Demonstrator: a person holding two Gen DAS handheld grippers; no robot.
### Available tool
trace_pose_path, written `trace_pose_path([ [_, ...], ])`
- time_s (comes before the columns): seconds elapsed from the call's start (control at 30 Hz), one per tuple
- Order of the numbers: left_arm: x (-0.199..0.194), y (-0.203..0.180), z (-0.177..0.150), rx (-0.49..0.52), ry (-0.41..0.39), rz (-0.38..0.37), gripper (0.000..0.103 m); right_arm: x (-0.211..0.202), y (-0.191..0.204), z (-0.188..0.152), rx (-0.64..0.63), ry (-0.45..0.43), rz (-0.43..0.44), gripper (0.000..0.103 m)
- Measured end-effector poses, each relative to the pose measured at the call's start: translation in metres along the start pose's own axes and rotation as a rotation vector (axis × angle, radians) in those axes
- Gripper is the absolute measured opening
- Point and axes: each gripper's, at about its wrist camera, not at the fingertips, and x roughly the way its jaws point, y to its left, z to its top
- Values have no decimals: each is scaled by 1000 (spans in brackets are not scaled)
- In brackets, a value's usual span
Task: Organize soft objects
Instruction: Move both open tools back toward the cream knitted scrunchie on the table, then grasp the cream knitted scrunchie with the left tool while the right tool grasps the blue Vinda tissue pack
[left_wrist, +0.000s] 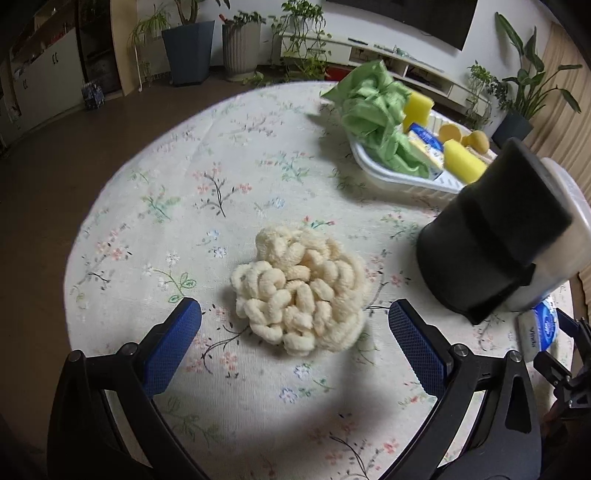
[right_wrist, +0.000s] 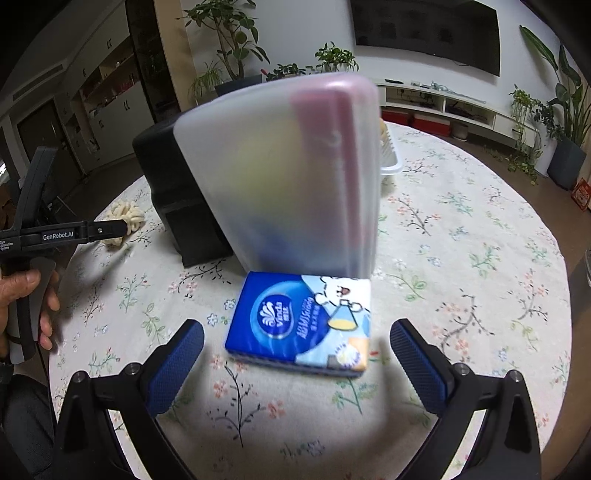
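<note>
A cream knitted bundle (left_wrist: 301, 290) lies on the floral tablecloth, just ahead of my left gripper (left_wrist: 295, 334), which is open with blue pads on either side of it. In the right wrist view a blue tissue pack (right_wrist: 301, 323) lies flat between the open fingers of my right gripper (right_wrist: 297, 352), slightly ahead of them. A white basket (left_wrist: 402, 177) at the far right holds a green cloth (left_wrist: 373, 110), yellow sponges (left_wrist: 463, 160) and another tissue pack (left_wrist: 426, 142). The bundle (right_wrist: 125, 218) also shows at far left, behind the left gripper (right_wrist: 110, 229).
A black box (left_wrist: 491, 240) with a translucent lidded container (right_wrist: 295, 177) against it stands upright mid-table, just behind the tissue pack. A hand (right_wrist: 26, 302) holds the left gripper's handle. Potted plants, a TV shelf and cabinets ring the round table (left_wrist: 147, 236).
</note>
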Motion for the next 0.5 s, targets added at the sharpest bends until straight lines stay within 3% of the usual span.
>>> trace_pose_path([
  [0.2,10,0,5,9,12,9,103,8,-3,2,19,24,-1,101],
  [0.3,11,-2,4,18,14,34,99,9,-8,2,29,31,-6,92],
  [0.37,8,-6,0,37,7,72,81,7,-8,2,23,30,-13,81],
  [0.43,0,-8,-5,42,-6,80,43,6,-7,1,14,28,-22,80],
  [0.5,-7,-10,-11,35,-9,80,31,5,-6,1,14,26,-22,79],
])
